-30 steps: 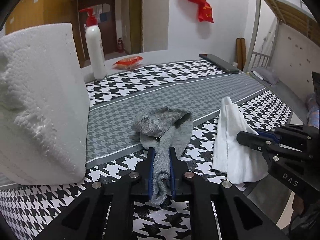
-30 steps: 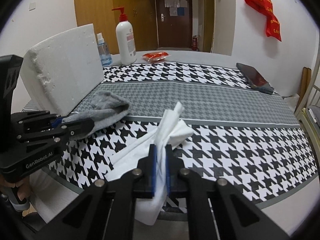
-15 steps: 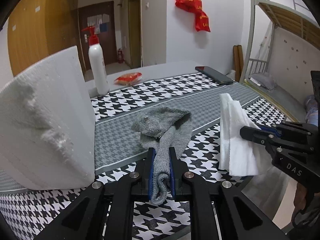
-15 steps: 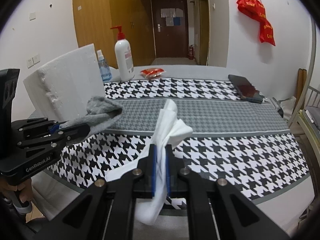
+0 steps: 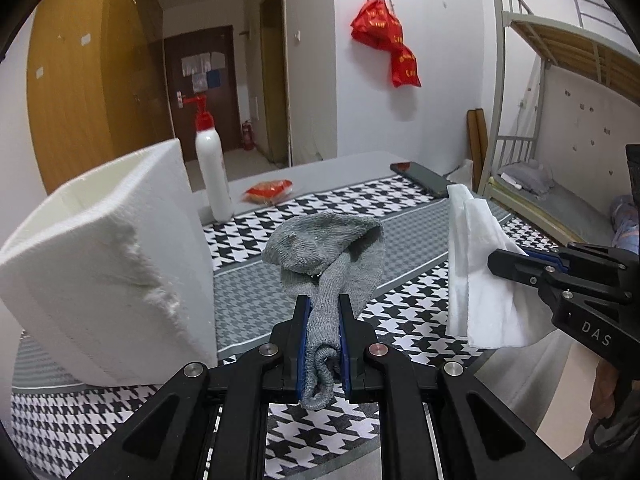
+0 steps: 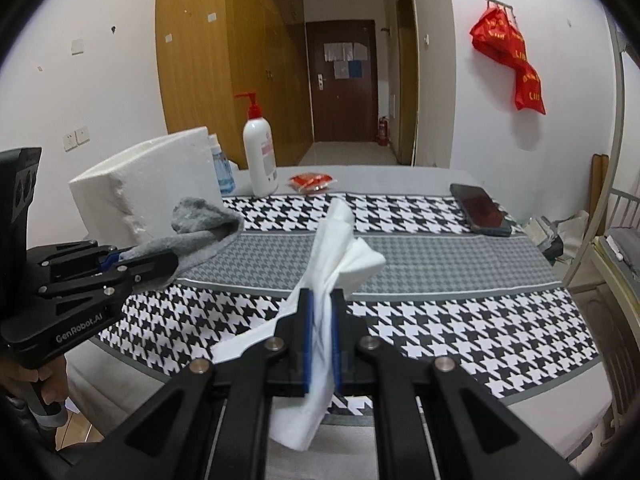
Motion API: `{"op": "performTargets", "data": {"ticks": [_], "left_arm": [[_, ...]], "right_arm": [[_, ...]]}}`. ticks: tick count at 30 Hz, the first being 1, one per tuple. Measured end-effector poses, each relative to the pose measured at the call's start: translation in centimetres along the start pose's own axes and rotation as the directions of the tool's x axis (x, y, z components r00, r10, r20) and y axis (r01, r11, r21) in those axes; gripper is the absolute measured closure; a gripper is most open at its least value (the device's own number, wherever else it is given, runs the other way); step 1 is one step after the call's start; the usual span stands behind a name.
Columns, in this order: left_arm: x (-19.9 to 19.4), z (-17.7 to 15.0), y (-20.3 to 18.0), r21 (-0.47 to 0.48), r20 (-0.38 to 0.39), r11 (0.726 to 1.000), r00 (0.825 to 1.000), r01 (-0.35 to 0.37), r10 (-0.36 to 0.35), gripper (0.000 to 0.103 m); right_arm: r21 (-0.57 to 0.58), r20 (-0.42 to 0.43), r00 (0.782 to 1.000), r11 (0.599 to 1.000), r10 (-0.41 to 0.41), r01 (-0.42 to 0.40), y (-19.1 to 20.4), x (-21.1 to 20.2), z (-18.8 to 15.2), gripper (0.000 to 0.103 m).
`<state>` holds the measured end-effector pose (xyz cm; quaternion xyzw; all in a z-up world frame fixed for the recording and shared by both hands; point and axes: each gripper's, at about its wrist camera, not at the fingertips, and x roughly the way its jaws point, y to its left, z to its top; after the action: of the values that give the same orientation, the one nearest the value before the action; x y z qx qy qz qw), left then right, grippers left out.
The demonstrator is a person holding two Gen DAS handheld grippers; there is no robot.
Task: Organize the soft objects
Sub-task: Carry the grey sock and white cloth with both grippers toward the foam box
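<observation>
While both items hang clear of the counter [image 6: 460, 264], I treat them as light, limp loads that hold no shape of their own. My left gripper [image 5: 323, 312] is clenched on the sock [image 5: 324, 248], a grey ribbed knit. Its narrow end is bunched between the jaws and a short tail curls out behind them. Its wider end stands up ahead of the jaws and droops over itself. The knit is coarse, so I judge slip unlikely, though it may stretch under a pull. My right gripper [image 6: 321, 312] is clenched on the tissue [image 6: 340, 248], a thin, creased white sheet. It is pinched near mid-length. One part rises in front and a loose flap hangs below the jaws. I judge it fragile: it tears if tugged, so a grip on gathered layers is better than one on a single edge. To the left stands the foam block [image 5: 108, 264], white, rigid and granular, with a broken face. The cloth on the counter is flat, with a houndstooth print.
</observation>
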<state>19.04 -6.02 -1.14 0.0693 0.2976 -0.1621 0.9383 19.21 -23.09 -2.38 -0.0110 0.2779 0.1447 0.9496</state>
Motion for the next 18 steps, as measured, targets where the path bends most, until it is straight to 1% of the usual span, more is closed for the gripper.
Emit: {"op": "performTargets", "data": {"ticks": [5,11,18], "left_arm": [[-2.1,-0.1,-0.1,-0.001,0.047,1.000,0.999,-0.018,0.018,0.089],[-4.6,-0.1,0.7,-0.014,0.104,0.999,0.993,-0.052,0.053,0.089],[-6.6,-0.8,1.2,-0.025,0.138,0.997,0.987,-0.079,0.081,0.089]], "right_arm": [[-0.013,0.042,0.999,1.000,0.016,-0.015,1.0,-1.7,0.4,0.092],[-0.045,0.088,0.995,0.998,0.054,-0.050,2.9,-3.3,0.9,0.092],[-0.081,0.109,0.990,0.993,0.093,-0.084,4.9,-4.1,1.1,0.092]]}}
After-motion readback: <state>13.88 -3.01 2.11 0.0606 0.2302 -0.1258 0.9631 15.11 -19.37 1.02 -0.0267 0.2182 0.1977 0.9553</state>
